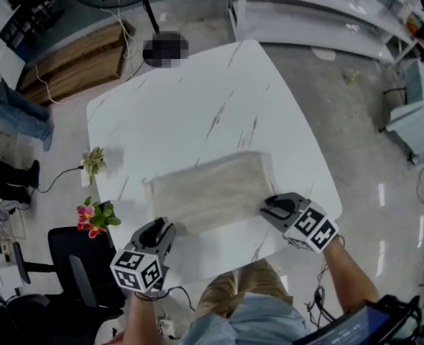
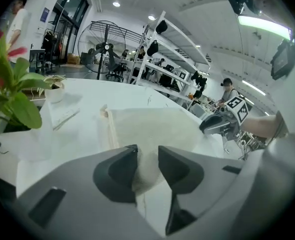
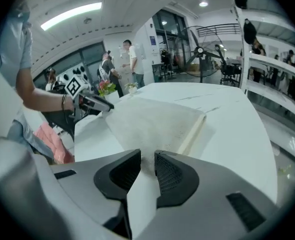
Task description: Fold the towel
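Left gripper [image 1: 164,228] and right gripper [image 1: 269,208], jaws narrow, are each pinching a lower-frame corner of the towel [image 1: 208,191] I'm handling.

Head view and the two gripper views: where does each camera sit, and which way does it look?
Head view: on the person's head, looking steeply down at the table and towel; both arms, left gripper and right gripper show.
Left gripper view: on the left gripper, looking along its jaws across the towel; its own jaws show, the right gripper beyond.
Right gripper view: the mirror case, with the left gripper beyond.
Shared: all three show the towel.
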The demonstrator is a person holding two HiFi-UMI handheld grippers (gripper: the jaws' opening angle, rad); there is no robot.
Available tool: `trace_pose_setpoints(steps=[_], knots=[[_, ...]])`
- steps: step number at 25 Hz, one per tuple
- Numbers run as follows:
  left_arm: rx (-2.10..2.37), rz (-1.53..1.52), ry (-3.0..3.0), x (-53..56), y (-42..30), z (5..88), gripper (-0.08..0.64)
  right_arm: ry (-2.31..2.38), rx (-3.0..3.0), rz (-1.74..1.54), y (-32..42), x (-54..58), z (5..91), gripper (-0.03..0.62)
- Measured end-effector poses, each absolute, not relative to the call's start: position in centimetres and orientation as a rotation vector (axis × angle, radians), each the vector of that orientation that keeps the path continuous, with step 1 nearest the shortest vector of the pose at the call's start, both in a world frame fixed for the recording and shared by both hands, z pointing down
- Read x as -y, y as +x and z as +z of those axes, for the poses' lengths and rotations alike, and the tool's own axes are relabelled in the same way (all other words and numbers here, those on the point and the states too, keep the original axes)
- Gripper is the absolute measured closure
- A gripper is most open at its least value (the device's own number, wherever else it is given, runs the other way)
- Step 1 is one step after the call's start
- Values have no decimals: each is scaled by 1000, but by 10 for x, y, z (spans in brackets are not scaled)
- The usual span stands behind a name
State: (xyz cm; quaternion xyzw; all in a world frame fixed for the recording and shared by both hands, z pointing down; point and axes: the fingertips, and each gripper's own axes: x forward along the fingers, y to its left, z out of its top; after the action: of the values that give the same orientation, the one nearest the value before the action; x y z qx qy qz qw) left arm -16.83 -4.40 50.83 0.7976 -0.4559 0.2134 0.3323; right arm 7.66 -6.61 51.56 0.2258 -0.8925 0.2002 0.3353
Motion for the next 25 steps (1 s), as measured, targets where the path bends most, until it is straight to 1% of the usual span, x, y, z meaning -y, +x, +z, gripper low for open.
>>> trace_pose_setpoints(steps=[2,8,14,17,18,22,25], knots=[[1186,506,2084,40,-170,498,414,656,2356,600,79,67,501,464],[1159,414,2144,40,-160,462,391,933,2347,900,116,78,474,338],[1128,387,2211,40,-145,439,387,1016,2203,1386,126,57,499,298],[1117,388,2225,40,-141,436,387,1016,2149,1494,117,49,513,283],[1116,385,2225,40,-140,436,387,1034,2138,1515,116,50,517,279],[1131,384,2214,38,-143,433,387,1208,2135,1706,115,77,517,311],[1159,393,2198,35,-153,432,387,1315,2086,1893,116,91,524,386]])
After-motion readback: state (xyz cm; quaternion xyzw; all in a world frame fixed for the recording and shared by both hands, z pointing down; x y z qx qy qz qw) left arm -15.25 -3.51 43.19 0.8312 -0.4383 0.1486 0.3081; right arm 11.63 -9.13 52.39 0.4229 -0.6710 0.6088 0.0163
